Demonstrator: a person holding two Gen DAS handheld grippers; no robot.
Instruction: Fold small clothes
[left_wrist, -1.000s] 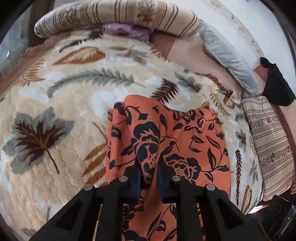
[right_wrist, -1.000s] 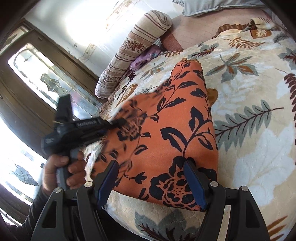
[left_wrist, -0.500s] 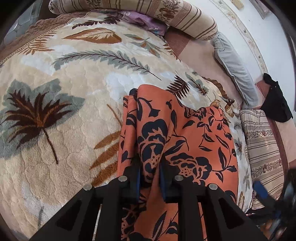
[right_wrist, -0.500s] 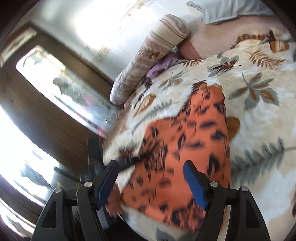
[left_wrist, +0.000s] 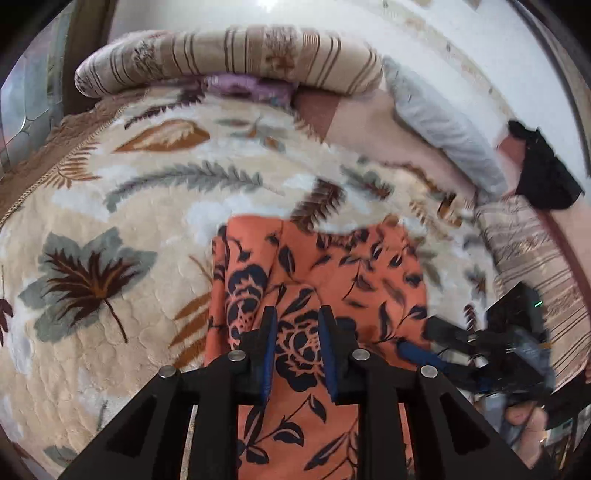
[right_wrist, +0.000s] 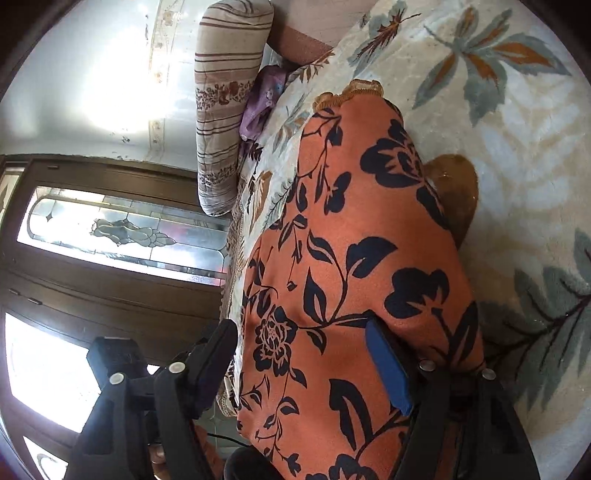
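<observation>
An orange garment with a dark blue flower print (left_wrist: 332, 266) lies folded lengthwise on a cream leaf-patterned blanket (left_wrist: 110, 221). My left gripper (left_wrist: 296, 325) is open just above the garment's near end, with nothing between its blue pads. The right gripper (left_wrist: 424, 350) shows at the garment's right edge in the left wrist view. In the right wrist view the garment (right_wrist: 362, 258) fills the middle, and my right gripper (right_wrist: 303, 354) is wide open over its near end.
A striped bolster (left_wrist: 229, 55) and a purple cloth (left_wrist: 251, 86) lie at the far end of the bed. A grey pillow (left_wrist: 443, 125), a black item (left_wrist: 543, 170) and a striped cushion (left_wrist: 535, 266) are at the right. A wooden glass-paned door (right_wrist: 110, 229) stands beside the bed.
My left gripper has opened and let go of the garment's fold, which now lies flat. My right gripper has moved in close over the garment's near right edge.
</observation>
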